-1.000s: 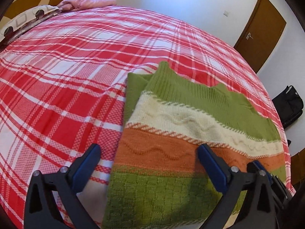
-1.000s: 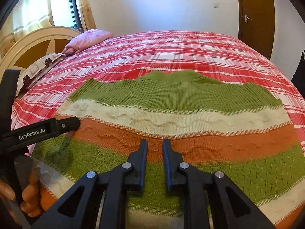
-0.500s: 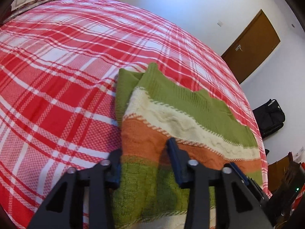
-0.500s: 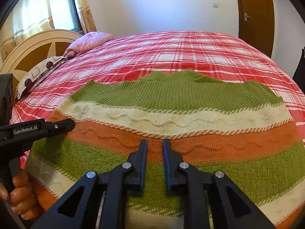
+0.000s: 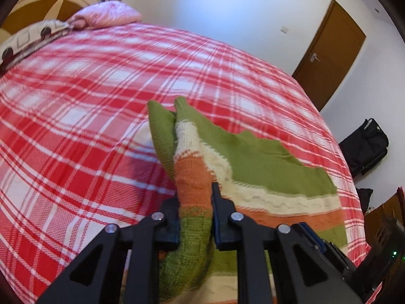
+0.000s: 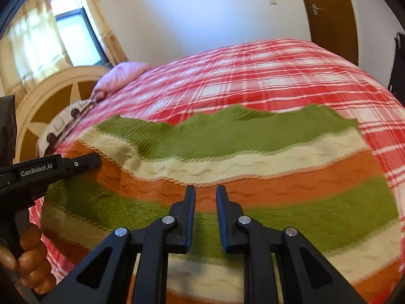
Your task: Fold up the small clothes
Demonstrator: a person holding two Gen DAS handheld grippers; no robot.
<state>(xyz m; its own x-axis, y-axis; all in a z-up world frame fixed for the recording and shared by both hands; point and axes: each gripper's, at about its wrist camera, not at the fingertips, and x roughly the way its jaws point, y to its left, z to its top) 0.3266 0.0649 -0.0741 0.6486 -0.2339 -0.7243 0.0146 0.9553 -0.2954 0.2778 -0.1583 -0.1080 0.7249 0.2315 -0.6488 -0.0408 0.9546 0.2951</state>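
A knitted sweater [image 6: 253, 172] with green, cream and orange stripes lies on the red plaid bed [image 6: 265, 76]. My left gripper [image 5: 195, 202] is shut on the sweater's left edge [image 5: 192, 177] and lifts it off the bed into a ridge. It also shows at the left of the right wrist view [image 6: 83, 162], held by a hand. My right gripper [image 6: 205, 197] hovers over the sweater's middle, near the orange stripe. Its jaws are nearly closed with a narrow gap and nothing between them.
A pink pillow [image 5: 106, 16] and a patterned pillow [image 5: 30, 38] lie by the cream headboard [image 6: 50, 93]. A brown door [image 5: 329, 50] and a black bag [image 5: 364, 147] stand to the right of the bed. A curtained window [image 6: 73, 35] is behind the headboard.
My left gripper went from open over the sweater's left edge to shut on it, and has raised that edge. The right gripper has stayed over the sweater, jaws unchanged.
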